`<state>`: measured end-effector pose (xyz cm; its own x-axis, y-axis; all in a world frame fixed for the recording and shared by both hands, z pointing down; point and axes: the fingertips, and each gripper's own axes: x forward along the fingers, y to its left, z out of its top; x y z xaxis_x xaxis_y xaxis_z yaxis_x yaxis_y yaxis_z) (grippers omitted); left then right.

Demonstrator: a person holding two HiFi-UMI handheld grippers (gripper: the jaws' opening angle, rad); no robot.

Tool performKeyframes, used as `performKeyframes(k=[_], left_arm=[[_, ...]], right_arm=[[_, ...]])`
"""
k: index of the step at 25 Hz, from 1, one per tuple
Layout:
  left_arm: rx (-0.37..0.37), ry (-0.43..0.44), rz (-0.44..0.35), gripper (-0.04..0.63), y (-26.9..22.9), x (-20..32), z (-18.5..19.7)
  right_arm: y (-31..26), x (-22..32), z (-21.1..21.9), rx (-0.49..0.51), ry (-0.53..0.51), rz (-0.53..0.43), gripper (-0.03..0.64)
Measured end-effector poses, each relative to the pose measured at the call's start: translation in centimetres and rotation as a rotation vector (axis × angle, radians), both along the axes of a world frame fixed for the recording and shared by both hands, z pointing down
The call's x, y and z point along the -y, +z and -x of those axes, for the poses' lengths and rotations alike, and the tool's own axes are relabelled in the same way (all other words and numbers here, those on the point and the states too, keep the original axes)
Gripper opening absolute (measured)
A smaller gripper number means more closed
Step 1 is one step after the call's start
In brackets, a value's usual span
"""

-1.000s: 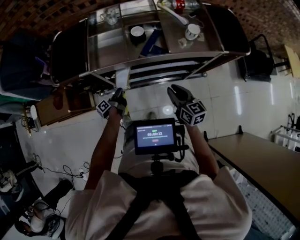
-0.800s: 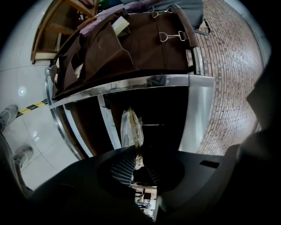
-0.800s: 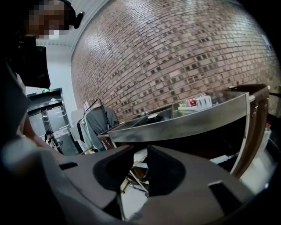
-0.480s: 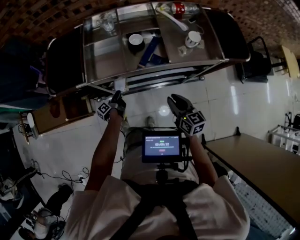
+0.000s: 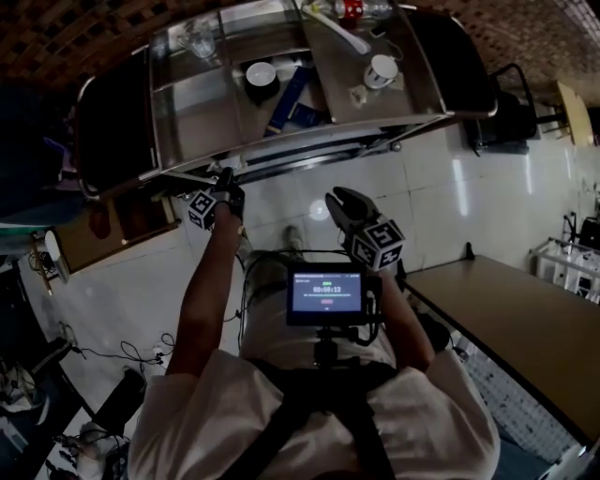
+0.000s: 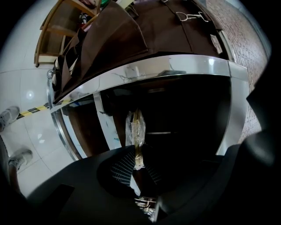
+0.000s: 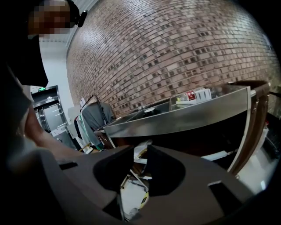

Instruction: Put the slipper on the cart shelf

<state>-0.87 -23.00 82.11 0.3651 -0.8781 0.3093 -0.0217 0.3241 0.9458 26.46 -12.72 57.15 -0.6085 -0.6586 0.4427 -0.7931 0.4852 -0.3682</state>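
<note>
In the left gripper view a thin slipper in clear plastic wrap [image 6: 135, 129] stands edge-on, and my left gripper [image 6: 138, 165] is shut on its near end. It points into the dark space under the steel top of the cart [image 6: 175, 68]. From the head view the left gripper [image 5: 223, 180] is at the cart's front rim [image 5: 309, 131]; the slipper is hidden there. My right gripper [image 5: 333, 197] hangs back over the floor, right of the left one. Its jaws [image 7: 139, 151] stand a narrow gap apart with nothing between them.
The cart top carries a white cup [image 5: 381, 69], a bowl [image 5: 259, 75], a blue flat item [image 5: 291, 94], a glass [image 5: 200, 42] and a bottle [image 5: 361, 11]. A wooden rack [image 5: 122, 220] stands left, a brown table [image 5: 506, 319] right. A small screen [image 5: 326, 293] hangs at my chest.
The left gripper has moved forward to the cart's front rim. The cart has come closer in the head view. The right gripper has shifted only slightly.
</note>
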Motion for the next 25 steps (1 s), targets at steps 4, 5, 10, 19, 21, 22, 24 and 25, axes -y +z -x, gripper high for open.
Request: performKeyframes(k=[4,5,10,19,21,22,24,25], left_arm=[[0.003,-0.012,-0.001,0.049,0.4,1.1,0.5],[-0.004,-0.018,-0.008,0.049,0.5,1.5,0.6],[0.008,-0.007,-0.037,0.086,0.6,2.7,0.3],[0.020,0.039,-0.027,0.318,0.5,0.4,-0.7],[-0.008,0.032,-0.037,0.318,0.5,-0.3,-0.4],[-0.019,0.029,-0.044,0.318,0.5,-0.5,-0.2],[-0.013,0.046,-0.050,0.318,0.7,-0.7,0.1],[0.009,0.071,-0.044,0.318,0.6,-0.6,-0.1]], right_arm=[[0.2,-0.2,0.3,-0.008,-0.002,0.007,0.104],[0.1,-0.2,0.4,-0.009,-0.001,0.010,0.104],[0.3,-0.8,0.4,-0.011,0.000,0.017,0.104],[0.2,-2.3,-0.8,0.001,0.028,0.012,0.104],[0.4,-2.4,-0.8,0.003,0.032,0.013,0.104],[0.5,-2.6,-0.9,0.004,0.033,0.015,0.104],[0.4,-2.9,-1.1,0.010,0.036,0.019,0.104],[0.3,-2.9,-1.1,0.012,0.034,0.018,0.104]])
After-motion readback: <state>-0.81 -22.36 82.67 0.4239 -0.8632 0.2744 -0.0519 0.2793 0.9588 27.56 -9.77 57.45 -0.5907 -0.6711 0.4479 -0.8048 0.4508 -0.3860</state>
